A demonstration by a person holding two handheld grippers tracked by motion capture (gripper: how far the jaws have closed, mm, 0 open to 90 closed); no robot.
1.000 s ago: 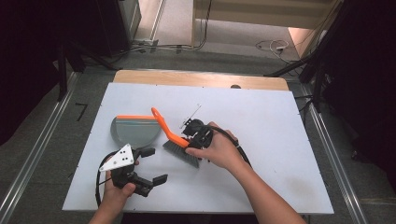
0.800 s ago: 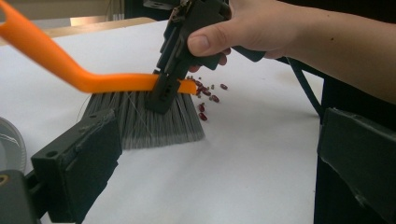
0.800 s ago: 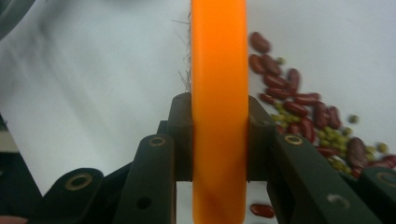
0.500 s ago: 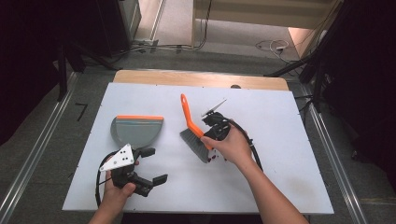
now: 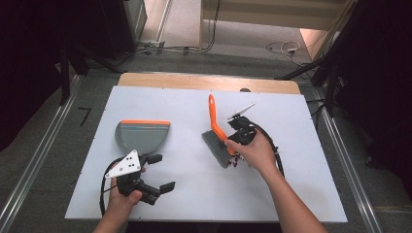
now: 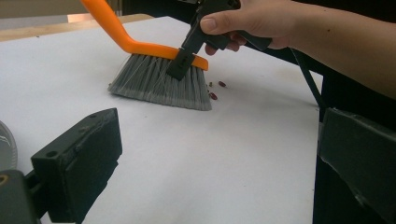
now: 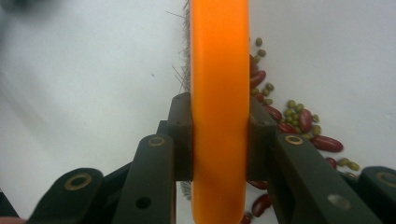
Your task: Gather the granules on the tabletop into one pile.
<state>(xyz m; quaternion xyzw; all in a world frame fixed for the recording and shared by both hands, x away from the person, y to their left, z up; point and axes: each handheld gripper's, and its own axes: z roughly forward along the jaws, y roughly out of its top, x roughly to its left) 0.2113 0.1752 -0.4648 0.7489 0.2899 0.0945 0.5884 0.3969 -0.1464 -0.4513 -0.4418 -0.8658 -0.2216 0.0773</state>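
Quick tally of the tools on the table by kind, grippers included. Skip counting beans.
Brush: 1, orange handle, grey bristles, clamped in the right gripper
Dustpan: 1, grey with an orange edge
Grippers: 2, the left gripper with open jaws
Total: 4
Loose red and green beans lie beside the brush, uncounted.

1. The left gripper has its two black jaws wide apart over the white table, nothing between them.
2. Farther off, a hand holds the right gripper, clamped on an orange brush.
3. A few beans lie just beside the bristles.
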